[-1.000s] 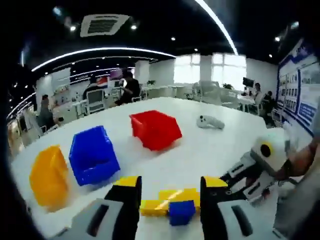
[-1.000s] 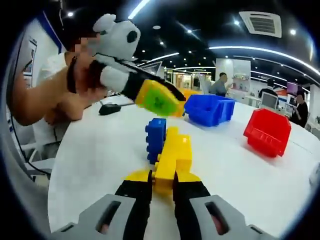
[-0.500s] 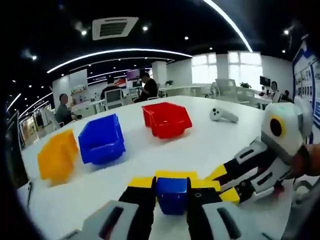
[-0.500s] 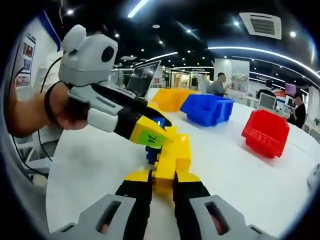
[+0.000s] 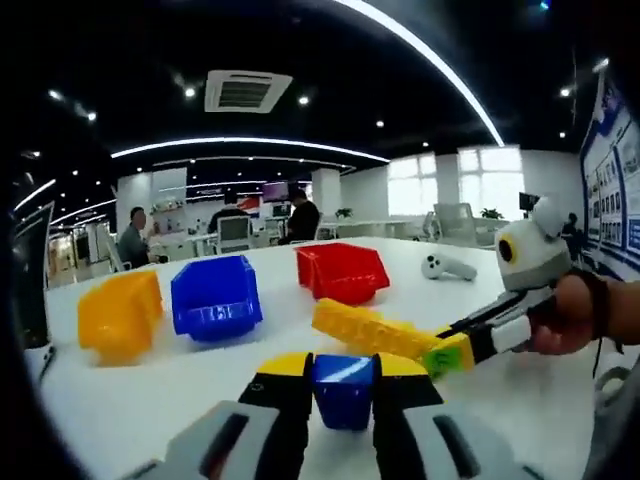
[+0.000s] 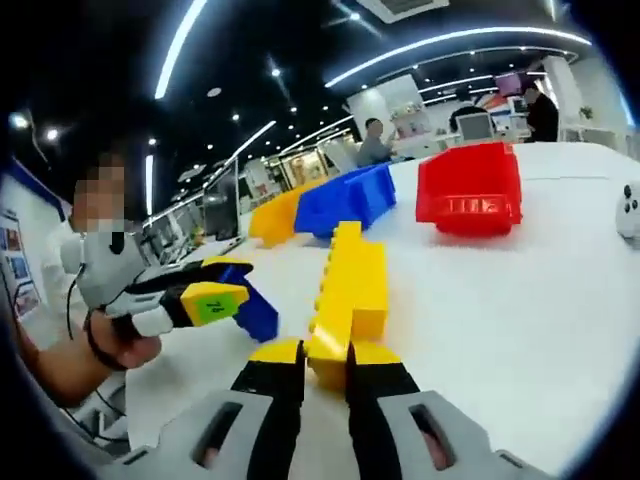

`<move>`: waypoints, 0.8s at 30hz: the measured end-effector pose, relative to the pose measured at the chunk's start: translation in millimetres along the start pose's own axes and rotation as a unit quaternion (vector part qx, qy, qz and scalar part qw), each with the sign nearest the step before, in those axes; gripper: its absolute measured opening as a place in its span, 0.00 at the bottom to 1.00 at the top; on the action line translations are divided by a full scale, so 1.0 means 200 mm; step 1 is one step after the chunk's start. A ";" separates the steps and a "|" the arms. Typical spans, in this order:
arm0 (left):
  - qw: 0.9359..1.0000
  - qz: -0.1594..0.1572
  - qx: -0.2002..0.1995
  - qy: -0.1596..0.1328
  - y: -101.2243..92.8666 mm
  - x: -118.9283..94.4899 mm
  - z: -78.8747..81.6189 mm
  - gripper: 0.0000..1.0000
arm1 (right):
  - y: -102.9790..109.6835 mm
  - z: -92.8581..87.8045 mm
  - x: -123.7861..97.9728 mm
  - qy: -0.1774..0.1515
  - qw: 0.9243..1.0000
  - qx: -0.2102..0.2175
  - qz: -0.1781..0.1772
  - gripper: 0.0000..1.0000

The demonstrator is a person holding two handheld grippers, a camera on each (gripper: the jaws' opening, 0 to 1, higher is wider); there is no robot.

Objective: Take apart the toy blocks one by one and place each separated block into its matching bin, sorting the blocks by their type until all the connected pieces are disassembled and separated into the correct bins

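My left gripper is shut on a blue block, which is held apart from the yellow piece. That blue block also appears in the right gripper view, pinched by the left gripper at the left. A long yellow block piece sits between the jaws of my right gripper, which is shut on its near end. In the left gripper view the yellow piece slants up to the left from the right gripper. Yellow bin, blue bin and red bin stand in a row on the white table.
A white handheld controller lies on the table beyond the red bin. A person's hand holds the right gripper. People sit at desks in the office behind the table. Bare tabletop lies to the right of the yellow piece.
The blue block has come off the yellow piece and stays in my left gripper. The two grippers have drawn apart, the left one moving to the left of the yellow piece.
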State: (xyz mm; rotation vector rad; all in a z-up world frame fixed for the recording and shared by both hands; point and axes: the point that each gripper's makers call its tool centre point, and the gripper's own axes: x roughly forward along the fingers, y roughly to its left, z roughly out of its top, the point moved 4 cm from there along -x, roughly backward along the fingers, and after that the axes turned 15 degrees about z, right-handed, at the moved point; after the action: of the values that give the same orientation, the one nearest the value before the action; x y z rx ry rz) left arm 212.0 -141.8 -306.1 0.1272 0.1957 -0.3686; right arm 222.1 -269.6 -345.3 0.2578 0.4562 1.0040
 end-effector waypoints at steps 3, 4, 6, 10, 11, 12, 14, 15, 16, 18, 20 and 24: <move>1.000 0.004 0.023 0.000 0.03 0.00 0.02 0.24 | 0.02 0.00 0.00 0.005 1.000 -0.009 0.002 0.17; 1.000 0.008 0.021 -0.005 0.05 0.00 0.04 0.24 | 0.02 0.00 0.00 0.004 1.000 -0.009 0.001 0.17; 0.999 0.021 0.018 -0.019 0.10 0.00 0.10 0.24 | 0.02 -0.01 0.00 0.001 1.000 -0.008 0.004 0.17; 0.998 0.048 0.008 -0.042 0.21 0.02 0.22 0.24 | 0.03 -0.01 0.00 0.004 1.000 -0.017 0.002 0.17; 0.997 0.057 -0.003 -0.055 0.25 0.03 0.27 0.24 | 0.04 -0.01 0.00 0.005 1.000 -0.021 0.002 0.17; 0.996 0.059 -0.020 -0.060 0.27 0.05 0.31 0.24 | 0.04 -0.01 0.00 0.006 1.000 -0.024 0.004 0.17; 0.994 0.071 -0.031 -0.073 0.32 0.08 0.37 0.24 | 0.04 -0.01 -0.01 0.006 1.000 -0.026 0.005 0.17; 0.994 0.073 -0.030 -0.075 0.33 0.10 0.39 0.25 | 0.04 -0.01 -0.01 0.006 1.000 -0.028 0.006 0.17; 0.993 0.079 -0.029 -0.084 0.35 0.13 0.43 0.25 | 0.04 -0.01 -0.01 0.007 1.000 -0.030 0.007 0.17; 0.989 0.099 -0.028 -0.103 0.39 0.18 0.51 0.25 | 0.05 -0.01 -0.01 0.010 0.999 -0.036 0.007 0.17; 0.988 0.108 -0.031 -0.105 0.44 0.25 0.57 0.25 | 0.05 -0.01 -0.02 0.018 0.999 -0.046 0.007 0.17; 0.986 0.116 -0.047 -0.108 0.59 0.48 0.69 0.25 | 0.07 -0.02 -0.03 0.045 0.996 -0.083 0.011 0.17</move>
State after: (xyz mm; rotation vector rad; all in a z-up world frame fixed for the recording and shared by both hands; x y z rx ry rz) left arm 365.4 -87.9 -182.4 0.0163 -0.0166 -0.1395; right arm 206.7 -266.7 -341.9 0.0697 0.4492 1.0722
